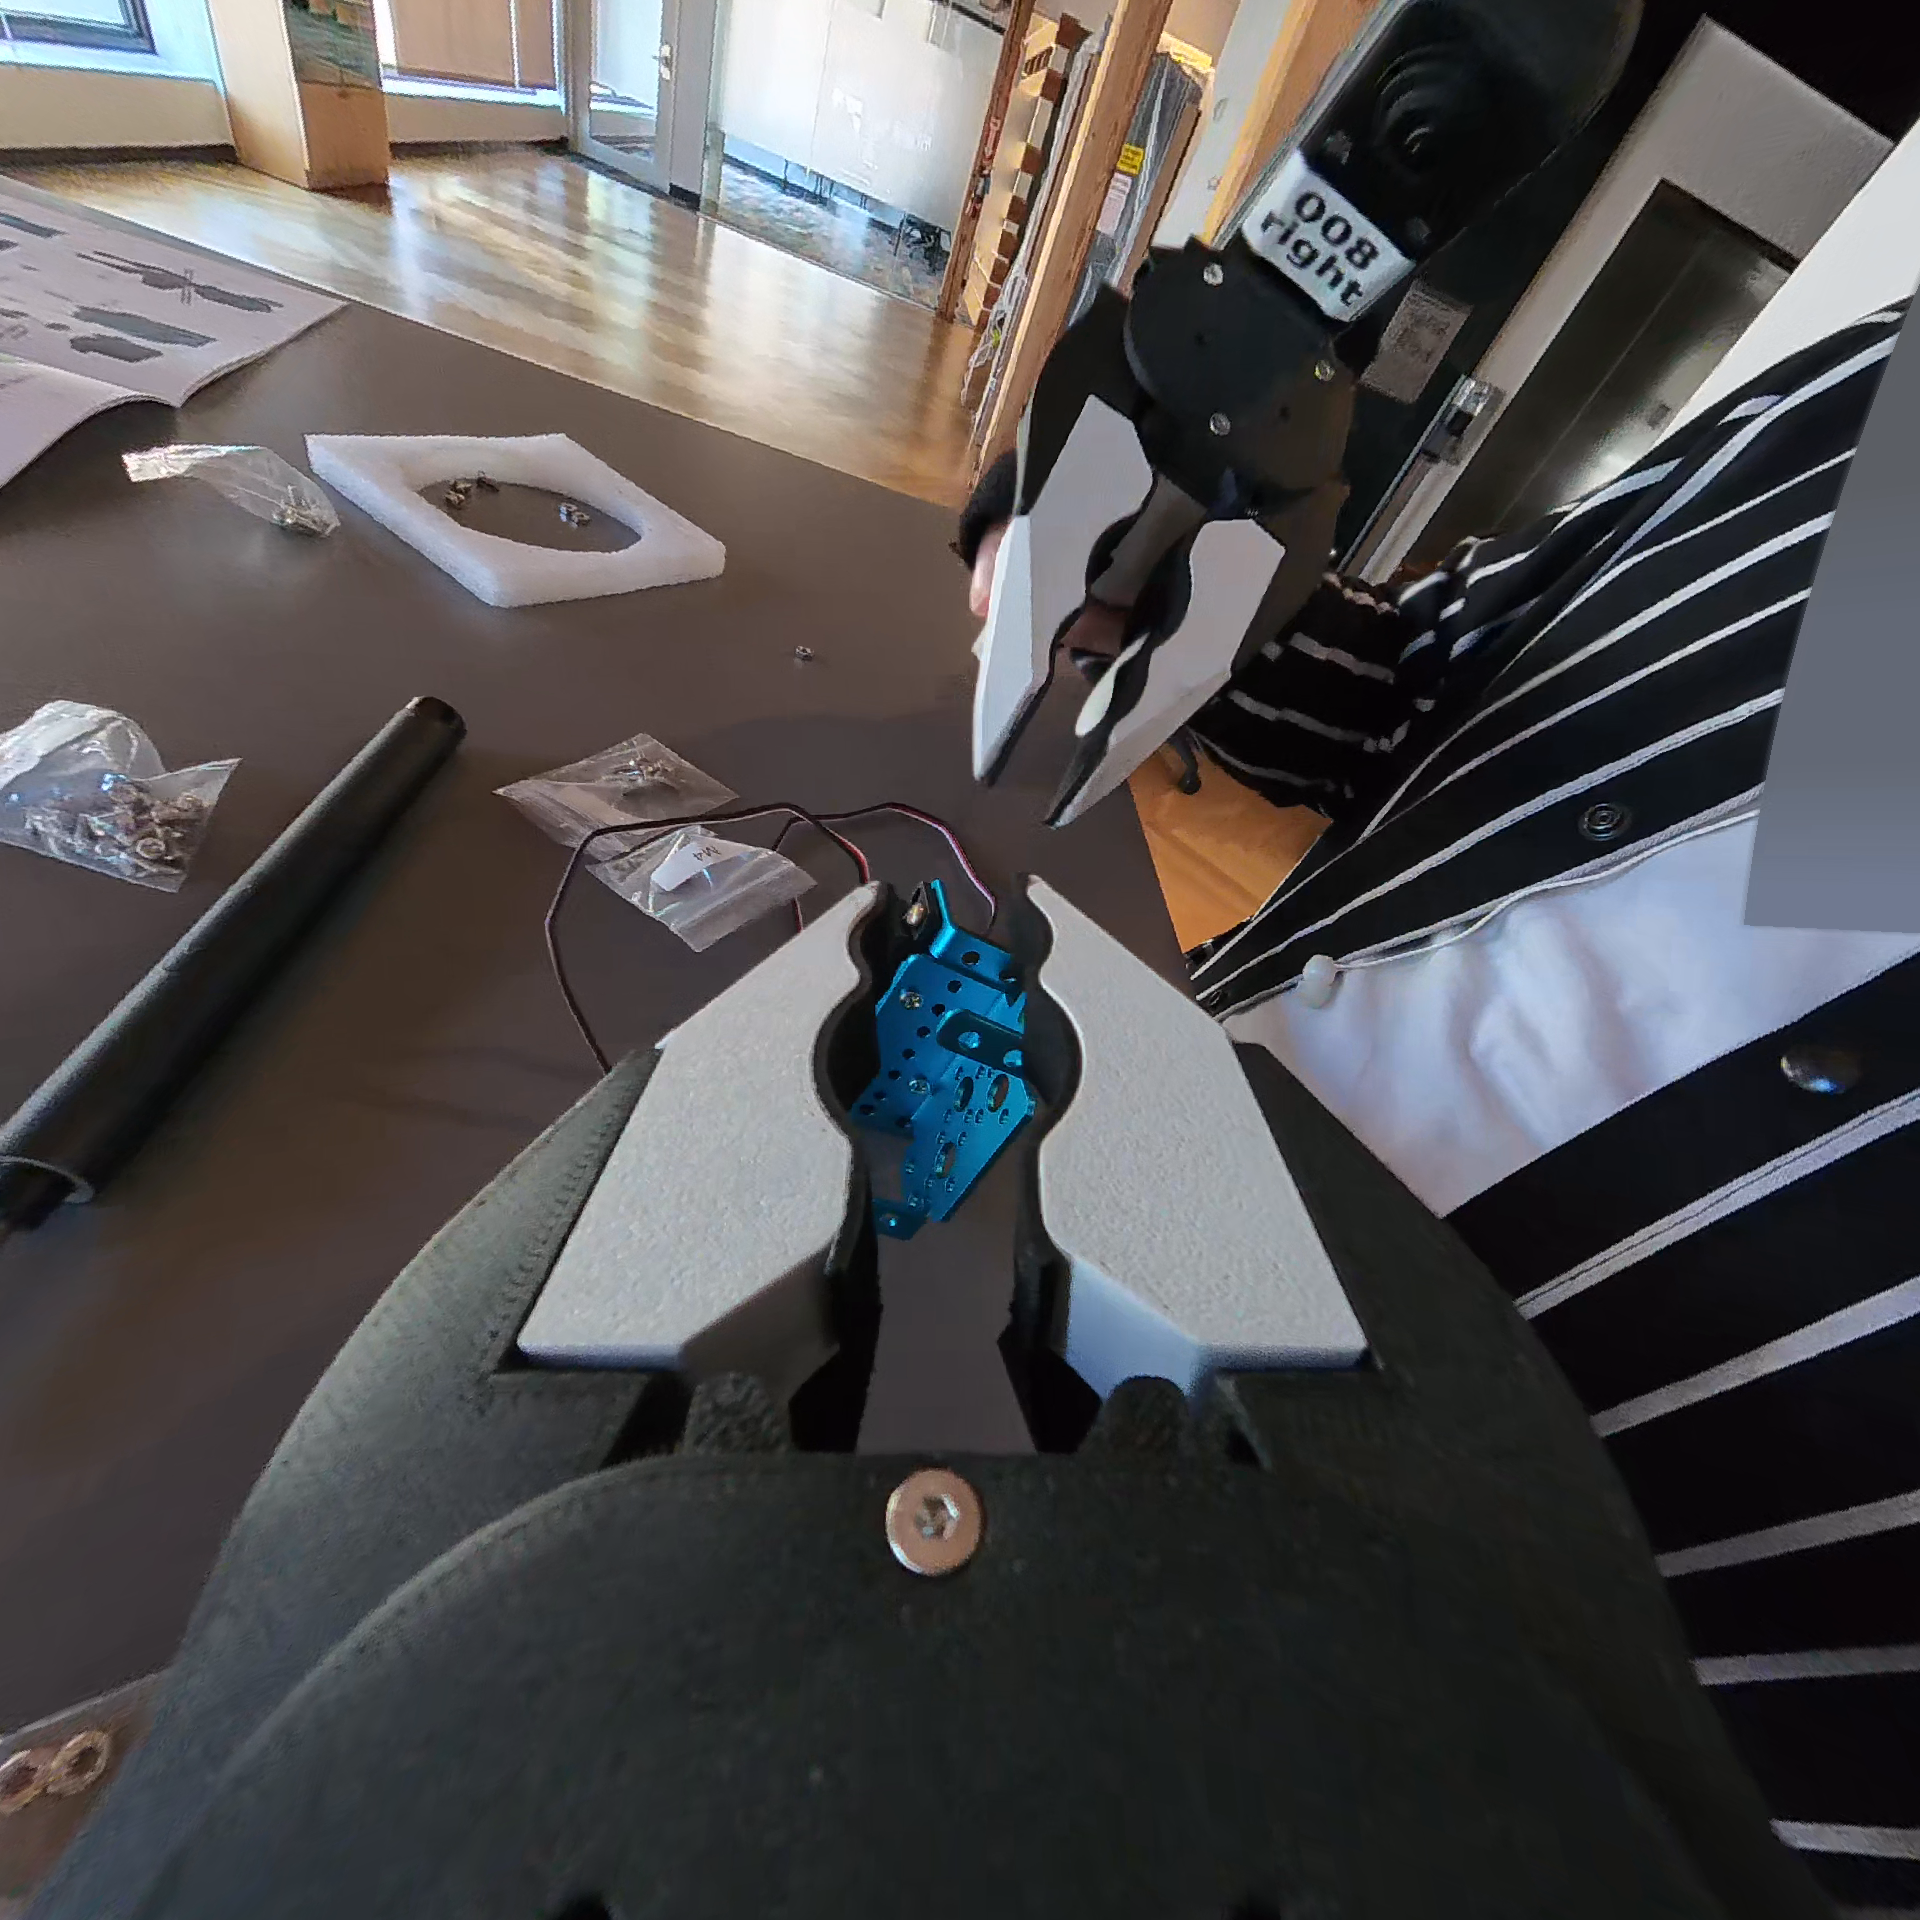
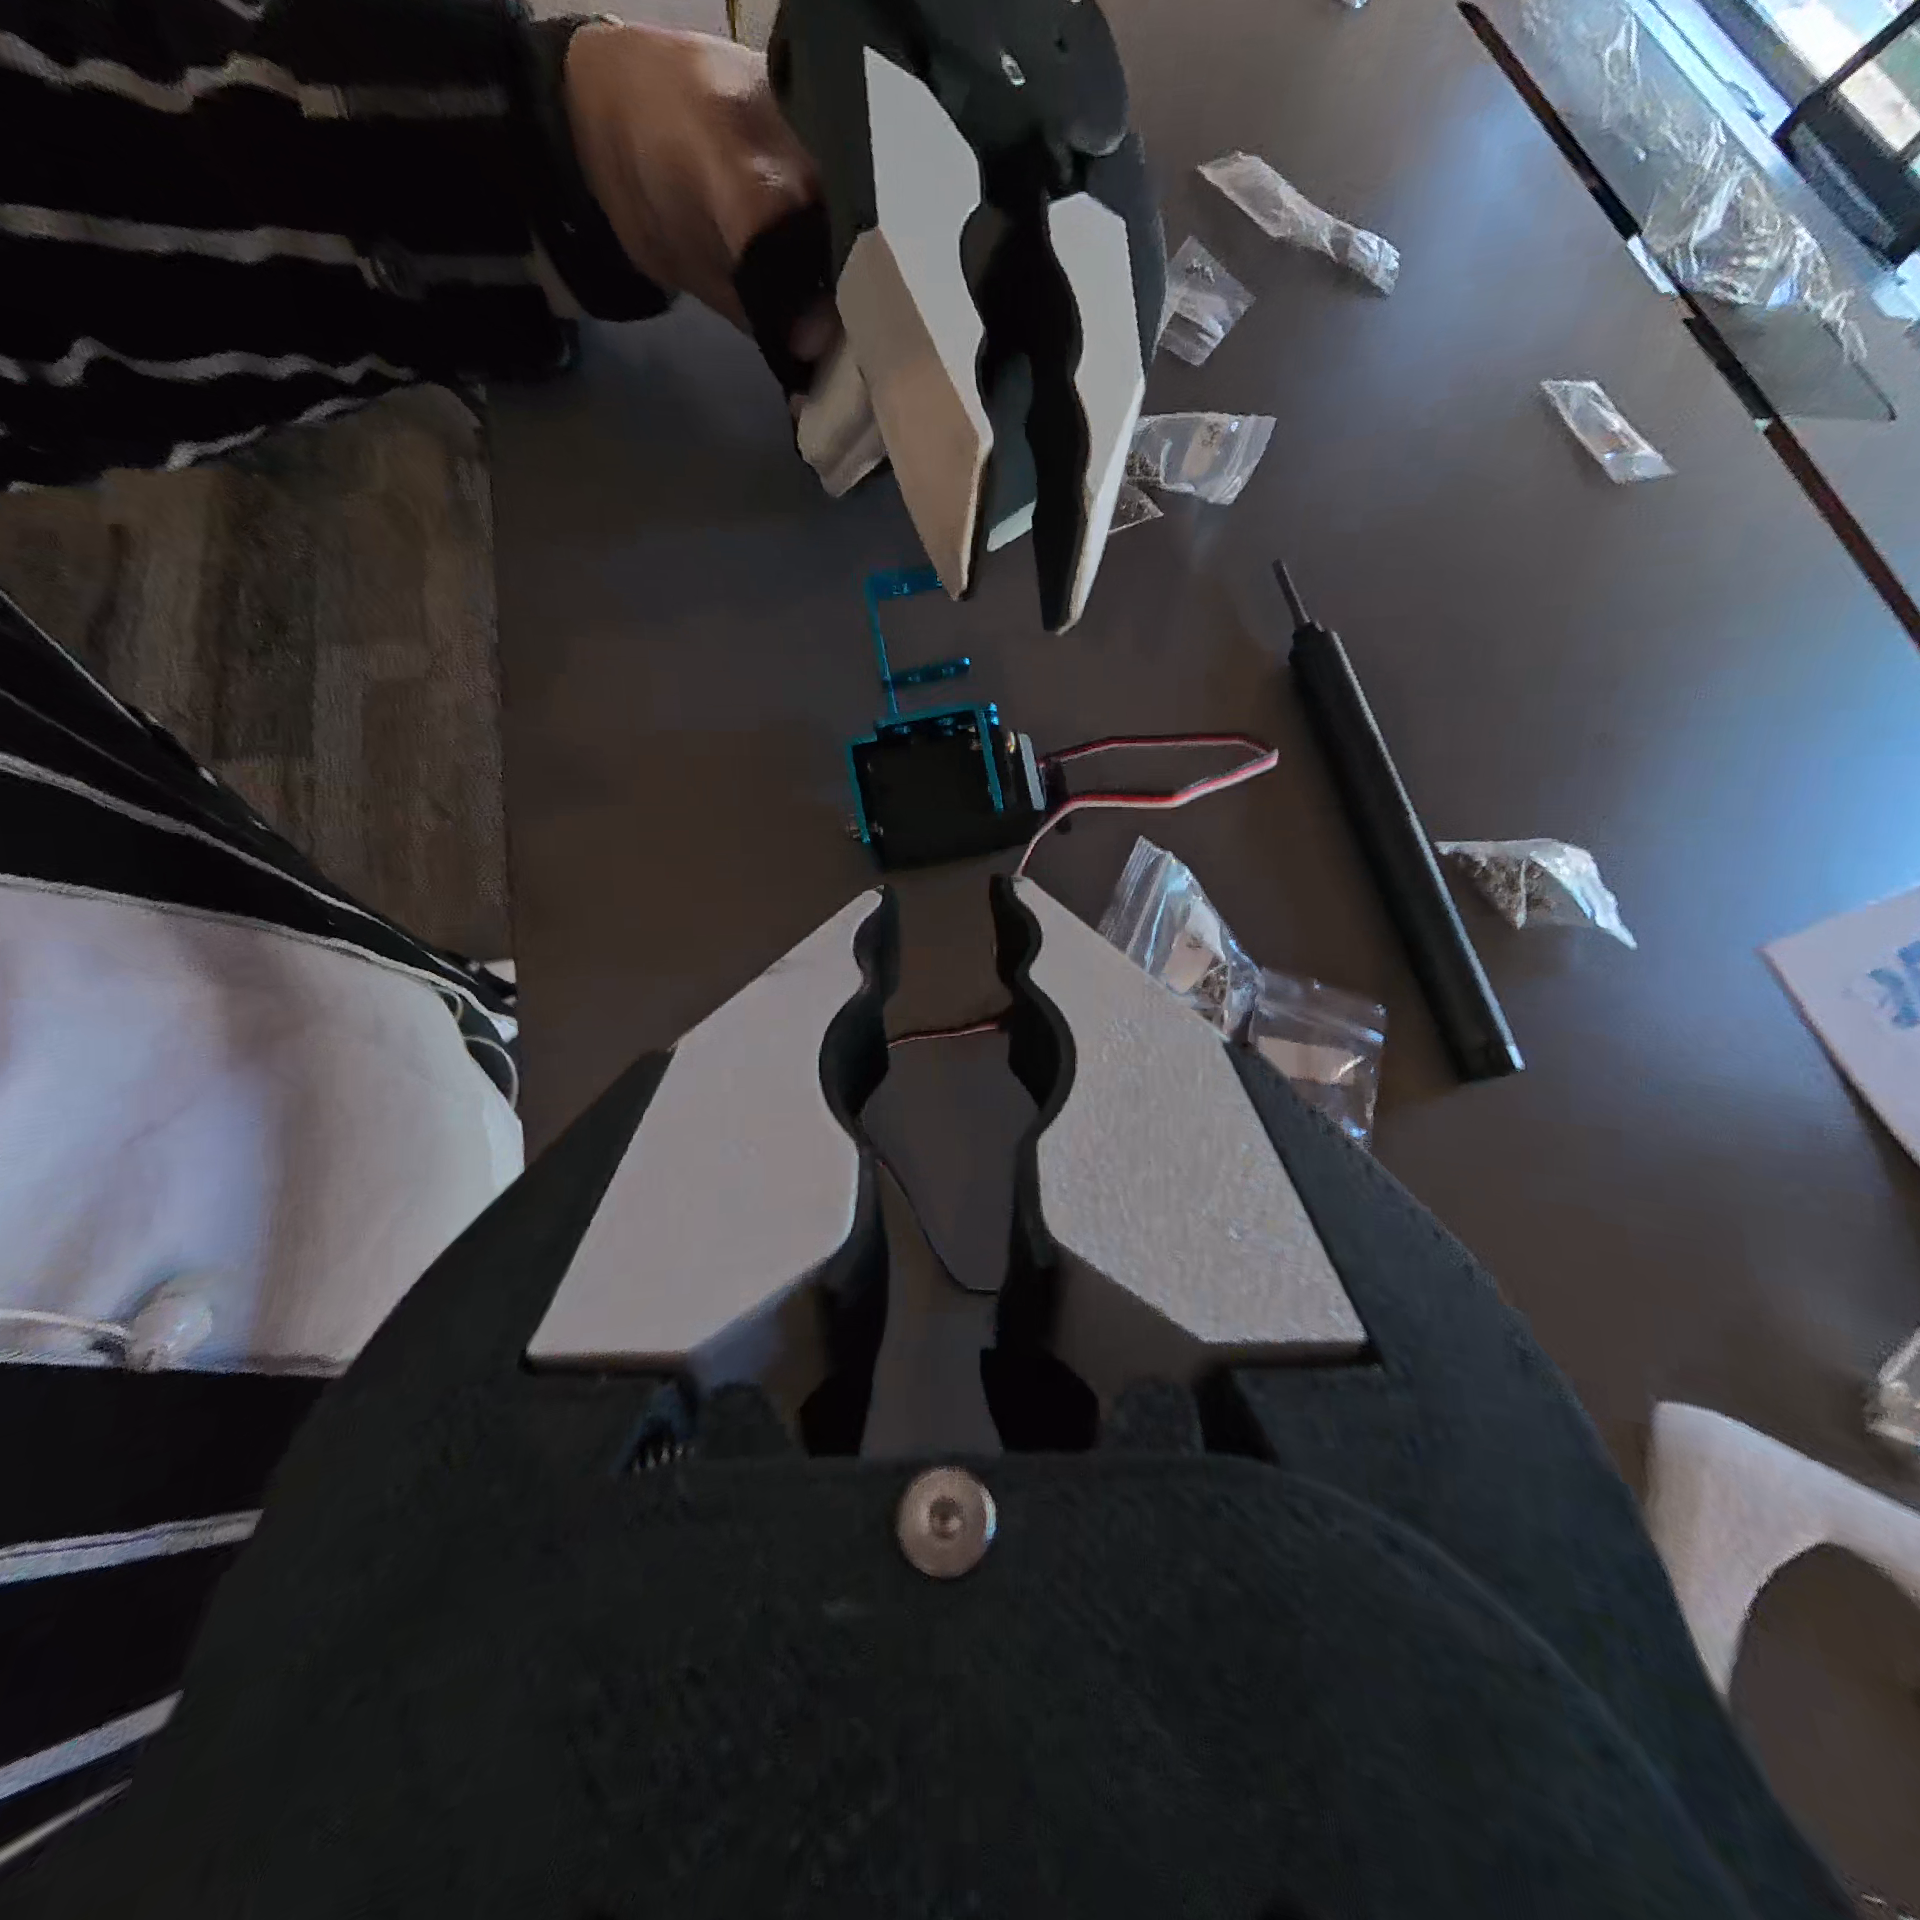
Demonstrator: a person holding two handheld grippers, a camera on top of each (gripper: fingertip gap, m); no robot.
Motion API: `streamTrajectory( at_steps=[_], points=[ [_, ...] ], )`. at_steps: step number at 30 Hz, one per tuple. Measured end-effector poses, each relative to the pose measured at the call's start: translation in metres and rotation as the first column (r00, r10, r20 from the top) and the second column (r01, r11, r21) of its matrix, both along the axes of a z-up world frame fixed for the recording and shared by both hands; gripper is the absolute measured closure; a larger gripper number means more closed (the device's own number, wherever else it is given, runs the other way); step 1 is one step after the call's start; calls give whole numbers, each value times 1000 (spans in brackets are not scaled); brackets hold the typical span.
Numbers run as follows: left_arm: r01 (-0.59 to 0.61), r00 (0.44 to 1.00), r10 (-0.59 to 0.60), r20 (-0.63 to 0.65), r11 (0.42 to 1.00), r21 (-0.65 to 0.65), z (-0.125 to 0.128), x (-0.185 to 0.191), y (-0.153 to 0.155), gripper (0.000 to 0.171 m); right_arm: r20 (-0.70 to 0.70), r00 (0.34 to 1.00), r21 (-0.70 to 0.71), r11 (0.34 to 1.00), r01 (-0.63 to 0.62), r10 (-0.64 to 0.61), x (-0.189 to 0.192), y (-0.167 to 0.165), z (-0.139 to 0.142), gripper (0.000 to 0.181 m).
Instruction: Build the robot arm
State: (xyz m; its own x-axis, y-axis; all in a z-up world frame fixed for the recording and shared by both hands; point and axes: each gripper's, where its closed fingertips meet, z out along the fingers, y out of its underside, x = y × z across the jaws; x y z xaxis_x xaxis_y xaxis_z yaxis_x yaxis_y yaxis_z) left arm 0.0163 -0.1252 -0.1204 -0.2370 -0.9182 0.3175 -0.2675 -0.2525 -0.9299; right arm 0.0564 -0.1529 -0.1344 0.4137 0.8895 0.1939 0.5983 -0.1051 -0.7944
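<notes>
- Hovering over the bench, the left gripper points down at a blue bracket, which shows through the narrow gap between its fingers.
- From the right wrist view, those fingertips sit at the bracket's 12 o'clock end; I cannot tell whether they touch it. The fingers stand slightly apart and do not clamp anything that I can see.
- The bracket lies on the bench near its edge, joined to a black servo at its 6 o'clock end in that view.
- A red, white and dark wire loops out from the servo toward 3 o'clock and runs back under the right gripper.
- The right gripper hangs just at 6 o'clock of the servo, apart from it, fingers narrowly parted and empty; only the wire shows behind the gap.
- In the left wrist view the right gripper comes in from 1 o'clock, tips held above the bench.
- A black rod lies at 9 o'clock of the bracket in the left view, well apart.
- Two small plastic bags lie between rod and bracket; another bag of screws sits beyond the rod at 9 o'clock.
- A white foam frame with a few small metal parts inside lies at 11 o'clock, and an open booklet lies farther toward 10 o'clock.
- A hand in a striped sleeve holds the left gripper.
</notes>
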Motion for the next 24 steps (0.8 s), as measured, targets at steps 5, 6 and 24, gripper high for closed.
streamTrajectory(
  at_steps=[5,6,24],
  points=[
    [22,1000,-22,-8,999,29,-4,1,-5,147,22,1000,58,998,-22,20,-6,9,3,164],
    [26,1000,-26,-9,999,40,-5,1,-6,144,9,1000,57,998,-29,28,-8,11,1,164],
    [33,998,-13,-64,949,312,-22,10,-19,130,30,999,-127,992,18,-14,5,23,-52,169]
  ],
)
